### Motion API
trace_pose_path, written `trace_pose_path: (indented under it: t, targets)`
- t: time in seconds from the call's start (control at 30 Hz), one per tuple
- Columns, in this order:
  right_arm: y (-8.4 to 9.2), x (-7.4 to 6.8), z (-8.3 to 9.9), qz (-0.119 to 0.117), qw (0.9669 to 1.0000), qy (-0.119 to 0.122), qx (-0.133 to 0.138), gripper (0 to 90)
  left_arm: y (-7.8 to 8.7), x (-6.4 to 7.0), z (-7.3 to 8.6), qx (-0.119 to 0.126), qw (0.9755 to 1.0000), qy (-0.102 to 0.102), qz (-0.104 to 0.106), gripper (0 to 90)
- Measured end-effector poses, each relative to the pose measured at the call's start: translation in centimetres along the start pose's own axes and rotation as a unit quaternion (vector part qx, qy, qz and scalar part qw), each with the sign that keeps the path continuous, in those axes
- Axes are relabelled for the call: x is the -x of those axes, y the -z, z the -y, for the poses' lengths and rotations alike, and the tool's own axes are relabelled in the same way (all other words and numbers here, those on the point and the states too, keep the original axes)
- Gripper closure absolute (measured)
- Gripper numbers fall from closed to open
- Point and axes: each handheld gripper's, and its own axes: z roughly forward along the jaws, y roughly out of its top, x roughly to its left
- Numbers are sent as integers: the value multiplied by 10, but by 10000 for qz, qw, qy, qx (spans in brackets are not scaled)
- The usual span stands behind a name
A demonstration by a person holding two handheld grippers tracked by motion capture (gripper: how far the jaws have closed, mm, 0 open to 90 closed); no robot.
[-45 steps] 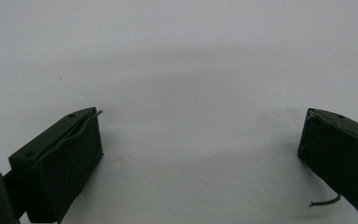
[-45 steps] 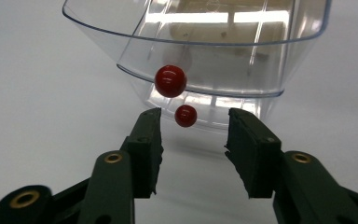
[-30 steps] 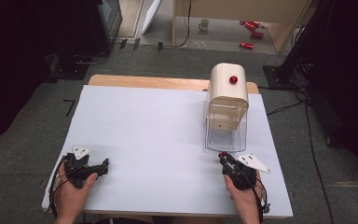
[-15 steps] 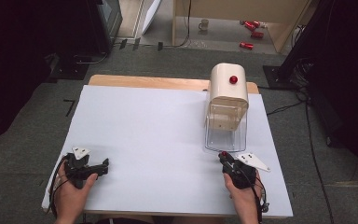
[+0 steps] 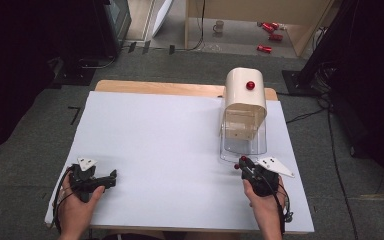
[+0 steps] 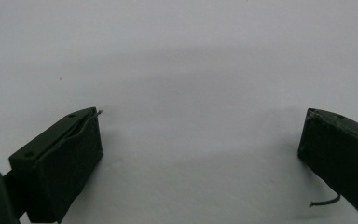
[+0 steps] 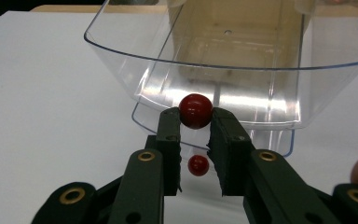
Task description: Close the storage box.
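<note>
White table [image 5: 180, 150], right tool [image 7: 195, 122] clamping ball [image 7: 196, 111]

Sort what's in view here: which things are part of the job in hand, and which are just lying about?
In the job:
right gripper, shut on a red ball
clear bin of the cream dispenser

Lying about:
left gripper, open over the white table
red cans and mug on the floor

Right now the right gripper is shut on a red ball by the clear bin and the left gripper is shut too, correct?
Not quite. The left gripper is open, jaws wide apart over bare table, as the left gripper view shows. The right gripper does hold the red ball by the clear bin.
</note>
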Motion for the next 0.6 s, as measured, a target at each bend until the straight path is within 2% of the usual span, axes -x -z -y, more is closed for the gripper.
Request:
trace_pose_path:
  t: [0.23, 0.6]
  targets:
    - [1, 0, -14, -2, 10000, 44, 42, 749, 0, 0, 0, -5, 10000, -6, 2, 0]
    - [-6, 3, -29, -36, 9999, -51, 84, 749, 0, 0, 0, -8, 10000, -7, 2, 0]
